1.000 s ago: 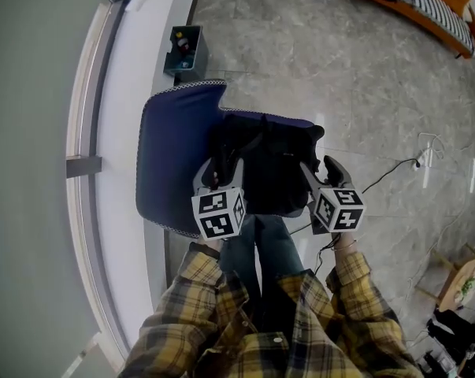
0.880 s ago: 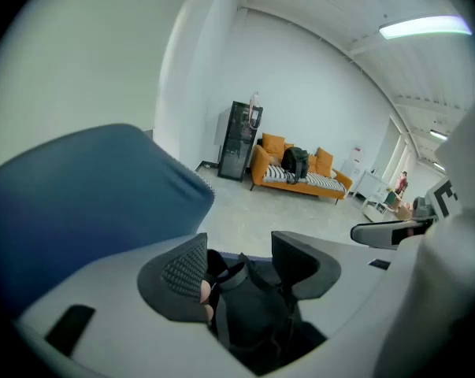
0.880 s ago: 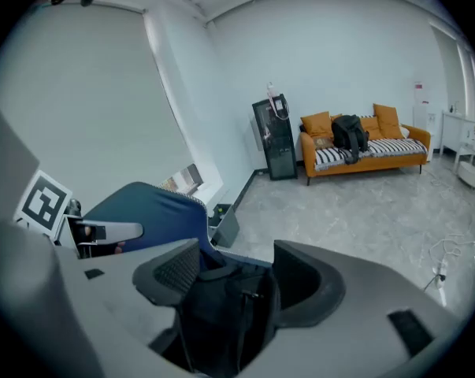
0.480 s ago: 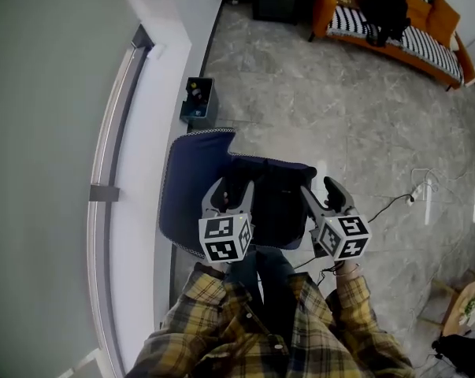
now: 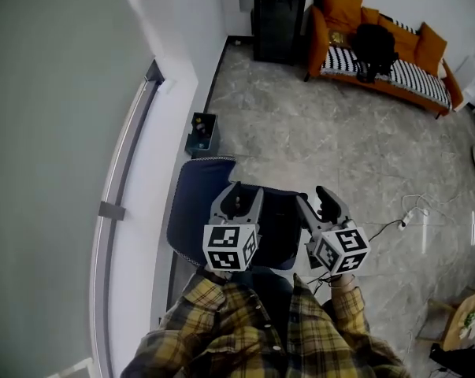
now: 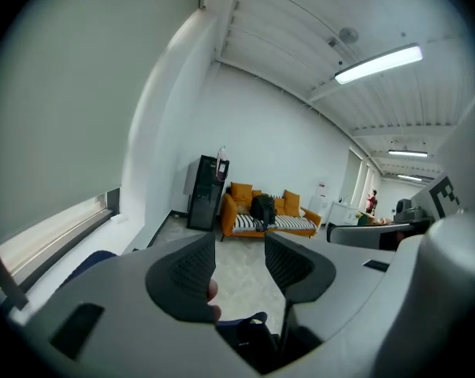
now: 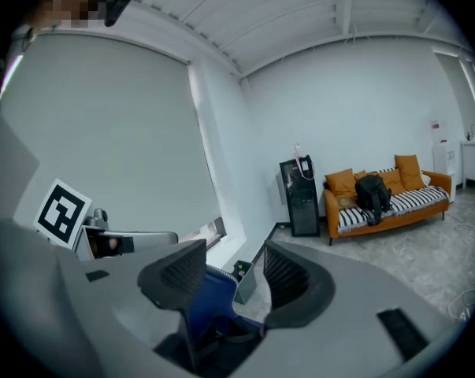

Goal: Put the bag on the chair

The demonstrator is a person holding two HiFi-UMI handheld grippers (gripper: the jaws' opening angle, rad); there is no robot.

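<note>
Left of the chair [image 5: 191,207] runs the pale sill [image 5: 142,179] under a long window. Just beyond the chair's back corner a small open bin [image 5: 202,135] stands against that sill.

The chair is dark blue with a pale stitched edge, and its back is on the sill side. The left gripper [image 5: 237,192] hangs above the chair's seat, clear of it. Its jaws stand well apart with only floor and far wall between them in the left gripper view, so it holds nothing. They have just been closing a little.

The bag [image 5: 282,228], black, lies on the chair's seat, between and below the two grippers, touched by neither.

The right gripper [image 5: 319,201] hangs over the chair's right edge, level with the left one. Its jaws also stand well apart and hold nothing. In the right gripper view the chair and bin show between them, far below. These jaws too have just been closing a little.

Right of the chair a thin cable [image 5: 406,215] trails over the grey floor. Far beyond the chair, an orange sofa [image 5: 395,77] with a dark backpack [image 5: 372,47] on it stands against the end wall.
</note>
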